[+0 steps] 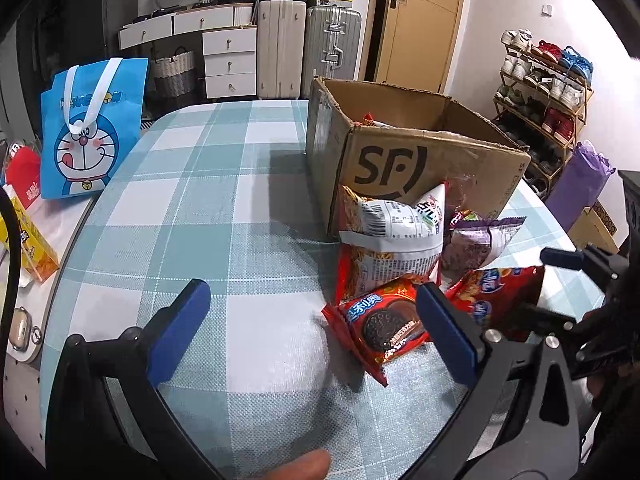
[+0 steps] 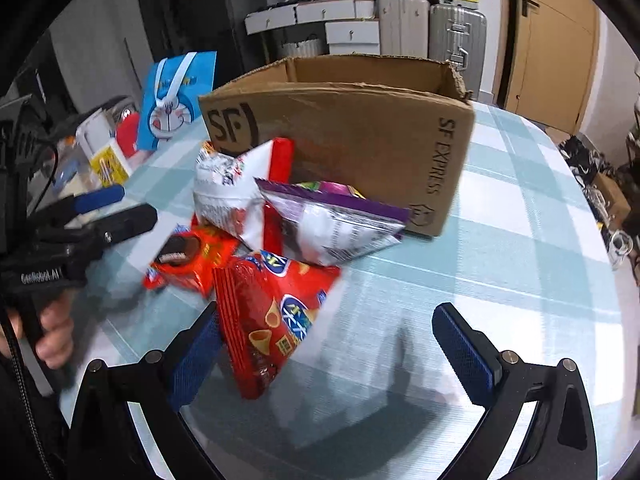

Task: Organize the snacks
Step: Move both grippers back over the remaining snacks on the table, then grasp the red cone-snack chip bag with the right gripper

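An open SF cardboard box (image 1: 420,160) (image 2: 360,136) stands on the checked table, with a snack showing inside. In front of it lies a pile of snacks: a red cookie packet (image 1: 384,326) (image 2: 192,258), a white-and-red bag (image 1: 394,240) (image 2: 236,192), a purple bag (image 1: 478,244) (image 2: 336,220) and a red cone-snack bag (image 1: 500,296) (image 2: 272,320). My left gripper (image 1: 316,328) is open, its right finger over the cookie packet. My right gripper (image 2: 332,352) is open, its left finger touching the cone-snack bag.
A blue Doraemon bag (image 1: 90,132) (image 2: 176,100) stands at the table's left edge beside a yellow box (image 1: 32,240) and small items. Suitcases (image 1: 308,52), drawers and a shoe rack (image 1: 548,96) stand beyond the table. A purple bag (image 1: 576,180) sits at the right.
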Motion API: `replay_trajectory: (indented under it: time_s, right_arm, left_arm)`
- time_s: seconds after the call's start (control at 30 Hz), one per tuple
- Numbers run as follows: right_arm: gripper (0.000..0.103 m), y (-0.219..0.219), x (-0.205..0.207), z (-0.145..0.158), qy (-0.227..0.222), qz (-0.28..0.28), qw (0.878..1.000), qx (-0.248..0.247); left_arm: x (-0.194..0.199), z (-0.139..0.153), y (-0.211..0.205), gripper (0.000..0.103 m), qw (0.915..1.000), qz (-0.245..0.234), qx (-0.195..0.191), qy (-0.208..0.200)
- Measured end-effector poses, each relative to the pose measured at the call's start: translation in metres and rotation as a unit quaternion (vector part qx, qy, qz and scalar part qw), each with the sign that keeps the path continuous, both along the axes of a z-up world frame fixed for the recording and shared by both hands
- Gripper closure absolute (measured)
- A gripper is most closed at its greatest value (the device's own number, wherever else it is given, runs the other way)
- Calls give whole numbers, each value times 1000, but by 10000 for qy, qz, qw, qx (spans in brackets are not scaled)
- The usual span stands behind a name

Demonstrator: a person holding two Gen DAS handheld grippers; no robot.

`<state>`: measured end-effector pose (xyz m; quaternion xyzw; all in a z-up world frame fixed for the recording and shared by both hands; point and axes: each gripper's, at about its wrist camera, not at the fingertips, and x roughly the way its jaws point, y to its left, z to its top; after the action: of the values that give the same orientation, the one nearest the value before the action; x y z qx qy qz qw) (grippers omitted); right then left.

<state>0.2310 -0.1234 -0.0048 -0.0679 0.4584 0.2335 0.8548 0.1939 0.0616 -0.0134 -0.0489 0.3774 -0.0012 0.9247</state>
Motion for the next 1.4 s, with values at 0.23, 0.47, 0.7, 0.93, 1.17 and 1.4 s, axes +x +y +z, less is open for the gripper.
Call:
replay_trajectory:
  time_s: [0.23, 0.47, 0.7, 0.93, 1.17, 1.4]
  right_arm:
    - [0, -25, 4, 3, 1, 49, 9999, -139]
    - [0, -15, 8, -5, 296, -127, 9979, 570]
    - [1, 4, 1, -15, 275, -53, 9982, 526]
    - [28, 10, -1, -17, 292, 117, 9970, 707]
    - [47, 16, -5, -19, 422, 377, 9954, 778]
    - [60, 10, -10, -7, 266, 476, 9946, 884]
  left_arm:
    - [0, -1, -5, 1, 10000, -92, 22, 11]
    - [0, -4, -10, 1, 9998, -150, 112, 25]
    - [2, -8, -8, 1, 9999, -131, 42, 103]
    - [3, -10, -11, 1, 9998, -183, 45, 114]
    - [4, -15, -15, 1, 9996, -183, 134, 167]
    - [5, -16, -12, 1, 9997, -167, 25, 171]
